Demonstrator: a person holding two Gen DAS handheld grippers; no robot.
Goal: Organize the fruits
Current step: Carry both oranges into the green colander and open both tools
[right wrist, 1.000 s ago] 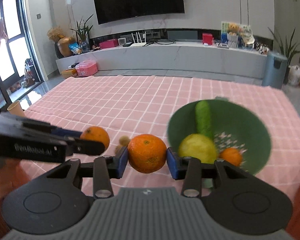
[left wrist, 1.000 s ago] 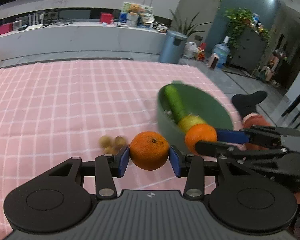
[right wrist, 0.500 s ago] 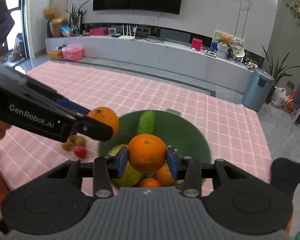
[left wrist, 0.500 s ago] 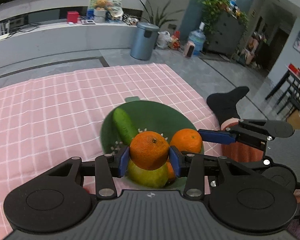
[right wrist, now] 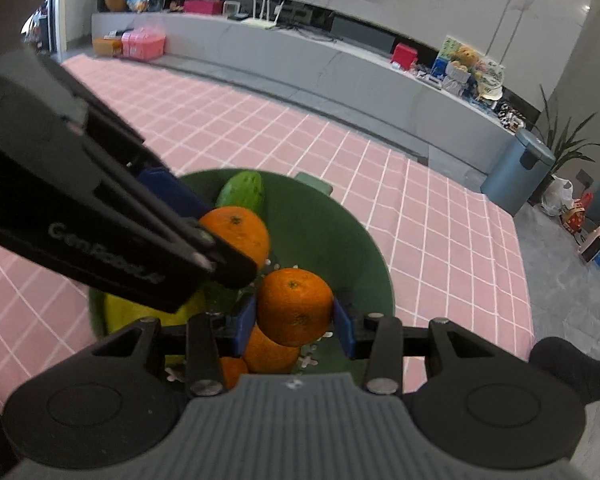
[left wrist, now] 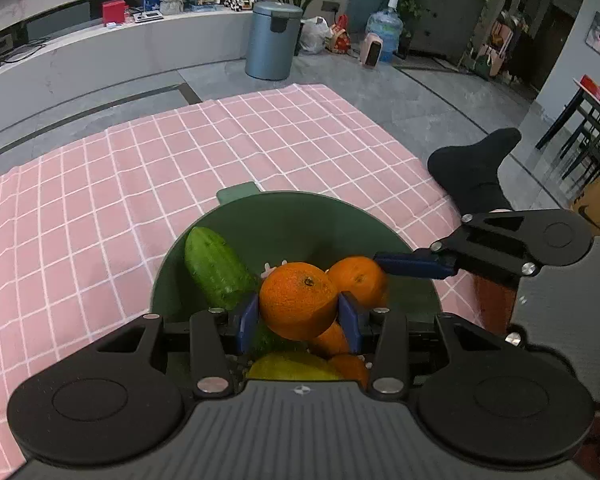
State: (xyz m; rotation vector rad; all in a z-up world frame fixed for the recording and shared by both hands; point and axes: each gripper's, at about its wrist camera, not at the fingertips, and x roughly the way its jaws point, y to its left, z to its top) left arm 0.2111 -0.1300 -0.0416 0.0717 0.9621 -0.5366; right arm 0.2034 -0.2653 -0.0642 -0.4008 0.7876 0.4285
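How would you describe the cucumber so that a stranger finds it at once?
Find the green bowl on the pink checked cloth. Inside, against its far-left wall, lies the cucumber. It is the only long, dark green item; its neighbours are round oranges and a yellow fruit.

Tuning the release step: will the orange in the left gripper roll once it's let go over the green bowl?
Probably a little. The orange is round, so it could roll off the fruit piled under it. The green bowl has steep walls that should contain it. The peel looks pebbled and firm between the fingers, so slipping seems unlikely.
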